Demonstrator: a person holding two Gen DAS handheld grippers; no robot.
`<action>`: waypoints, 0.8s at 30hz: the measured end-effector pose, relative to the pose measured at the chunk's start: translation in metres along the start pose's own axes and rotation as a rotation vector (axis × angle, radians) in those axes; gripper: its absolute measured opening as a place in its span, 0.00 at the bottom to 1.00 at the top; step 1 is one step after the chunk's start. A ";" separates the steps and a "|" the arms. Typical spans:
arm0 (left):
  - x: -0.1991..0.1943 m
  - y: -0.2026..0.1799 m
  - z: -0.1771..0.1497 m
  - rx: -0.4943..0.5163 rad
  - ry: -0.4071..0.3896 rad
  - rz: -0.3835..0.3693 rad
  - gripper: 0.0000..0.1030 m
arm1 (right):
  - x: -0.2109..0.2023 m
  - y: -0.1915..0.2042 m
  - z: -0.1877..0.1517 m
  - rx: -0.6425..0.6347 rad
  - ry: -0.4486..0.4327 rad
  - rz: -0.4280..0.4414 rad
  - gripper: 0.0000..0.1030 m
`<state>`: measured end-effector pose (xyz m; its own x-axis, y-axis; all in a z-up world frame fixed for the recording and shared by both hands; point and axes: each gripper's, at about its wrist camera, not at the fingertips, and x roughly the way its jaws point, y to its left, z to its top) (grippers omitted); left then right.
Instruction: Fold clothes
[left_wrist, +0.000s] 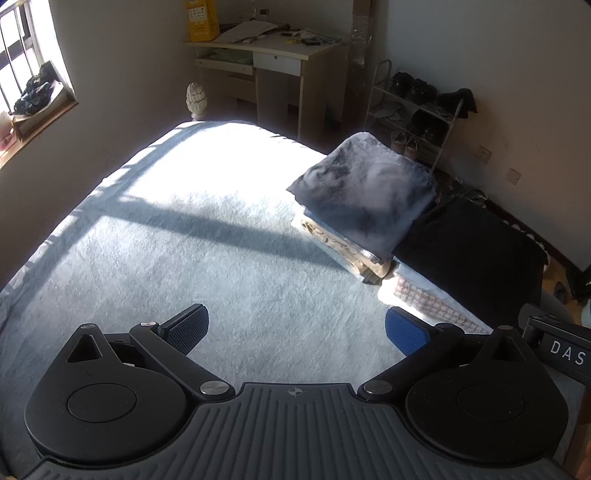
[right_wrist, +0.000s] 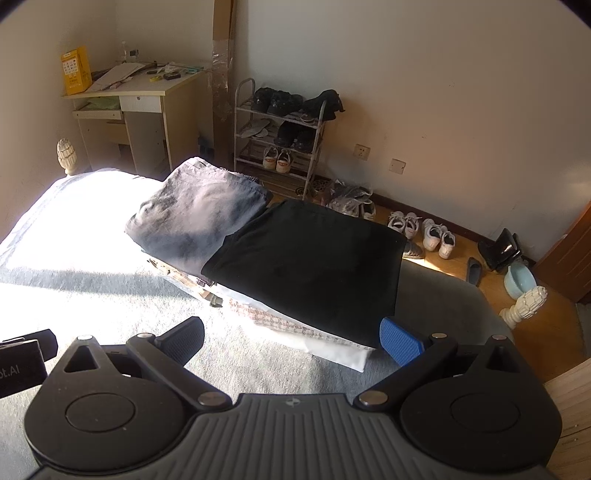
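Note:
Two piles of folded clothes lie on the right side of the bed. A grey folded garment (left_wrist: 364, 192) (right_wrist: 199, 212) tops the far pile, over tan and blue pieces. A black folded garment (left_wrist: 469, 243) (right_wrist: 314, 262) tops the near pile, over a checked cloth (left_wrist: 428, 301) (right_wrist: 280, 321) and white fabric. My left gripper (left_wrist: 295, 326) hangs open above bare bed cover (left_wrist: 221, 273), left of the piles, with nothing between its fingers. My right gripper (right_wrist: 291, 339) stands open at the near edge of the black pile, holding nothing.
A desk (left_wrist: 273, 55) (right_wrist: 136, 96) with clutter stands past the bed's far end, a shoe rack (left_wrist: 417, 110) (right_wrist: 280, 129) beside it. Shoes (right_wrist: 421, 230) and a pale bowl (right_wrist: 519, 280) lie on the floor at right. Bedposts (left_wrist: 195, 99) (right_wrist: 526, 304) mark corners. A window (left_wrist: 26, 66) is at left.

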<state>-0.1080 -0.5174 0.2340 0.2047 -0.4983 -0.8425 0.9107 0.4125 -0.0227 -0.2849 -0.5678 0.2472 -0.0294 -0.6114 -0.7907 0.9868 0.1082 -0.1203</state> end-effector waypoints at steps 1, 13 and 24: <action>0.000 0.000 0.000 -0.003 0.002 -0.002 1.00 | 0.000 -0.001 0.001 0.006 0.000 -0.002 1.00; 0.003 -0.015 -0.001 0.028 0.009 -0.037 1.00 | 0.004 -0.008 0.001 0.012 0.003 -0.022 1.00; 0.002 -0.024 -0.001 0.046 0.012 -0.049 1.00 | 0.004 -0.014 0.000 0.026 0.008 -0.031 1.00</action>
<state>-0.1296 -0.5270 0.2326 0.1551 -0.5075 -0.8476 0.9352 0.3518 -0.0395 -0.2993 -0.5722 0.2456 -0.0609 -0.6081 -0.7915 0.9893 0.0688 -0.1290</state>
